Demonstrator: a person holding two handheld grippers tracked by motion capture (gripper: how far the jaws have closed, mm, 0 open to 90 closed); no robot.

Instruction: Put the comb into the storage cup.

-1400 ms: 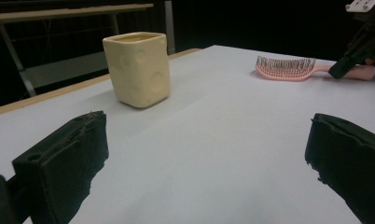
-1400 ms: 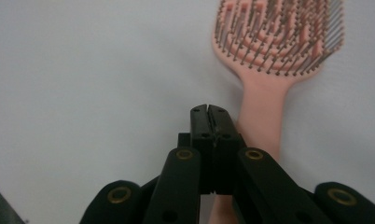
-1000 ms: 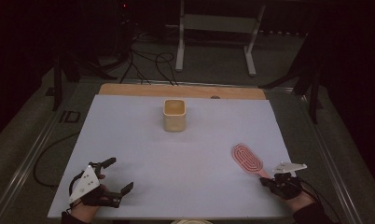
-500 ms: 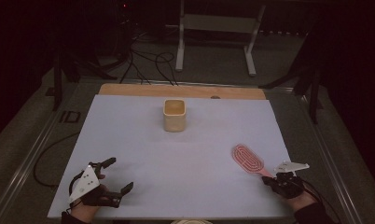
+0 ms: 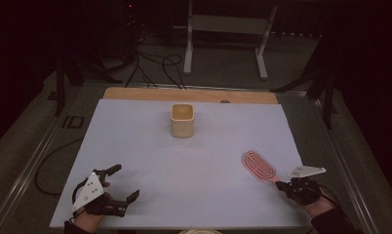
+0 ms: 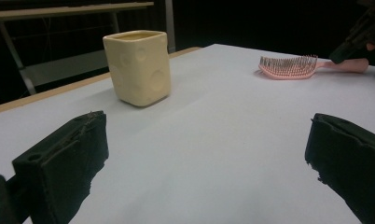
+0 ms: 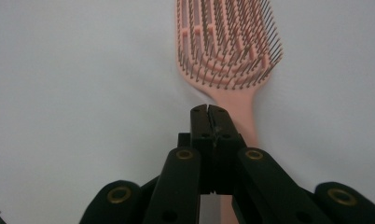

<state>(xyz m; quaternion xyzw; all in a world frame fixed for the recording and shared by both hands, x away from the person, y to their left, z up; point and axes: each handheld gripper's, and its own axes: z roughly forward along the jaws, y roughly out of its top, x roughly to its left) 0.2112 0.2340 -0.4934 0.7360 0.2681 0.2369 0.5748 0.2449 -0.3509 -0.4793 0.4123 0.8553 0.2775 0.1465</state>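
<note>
- Right hand-held gripper [image 5: 281, 185] at the near right corner of the worktop [image 5: 194, 161], jaws pressed together with nothing between them, tips just over the handle of the pink hairbrush [image 5: 260, 166].
- In the right gripper view [image 7: 208, 108], closed black jaws pointing along the handle [image 7: 239, 116], brush head beyond the tips, bristles up [image 7: 225, 42].
- Whether the tips touch the handle: cannot tell; handle running on under the jaws and slightly to their right side in that view.
- Grey three-cornered plate [image 5: 307, 171] on top of this gripper, person's hand [image 5: 315, 204] behind it at the worktop's near edge.
- Hairbrush lying flat on the white worktop, head angled away toward the middle, handle toward the right hand.
- Left hand-held gripper [image 5: 122, 183] at the near left corner, jaws wide apart, holding nothing, resting low over the worktop.
- In the left gripper view, two black jaws well apart at the lower corners, bare white surface between them [image 6: 209, 168].
- Cream square cup [image 5: 182, 120] upright near the far middle of the worktop, well apart from both grippers and from the brush; dimpled sides seen in the left gripper view [image 6: 138, 66].
- Wooden strip [image 5: 135, 93] along the far edge of the worktop.
- Beyond it, dark floor with cables [image 5: 155, 63] and a metal stand [image 5: 228, 29].
</note>
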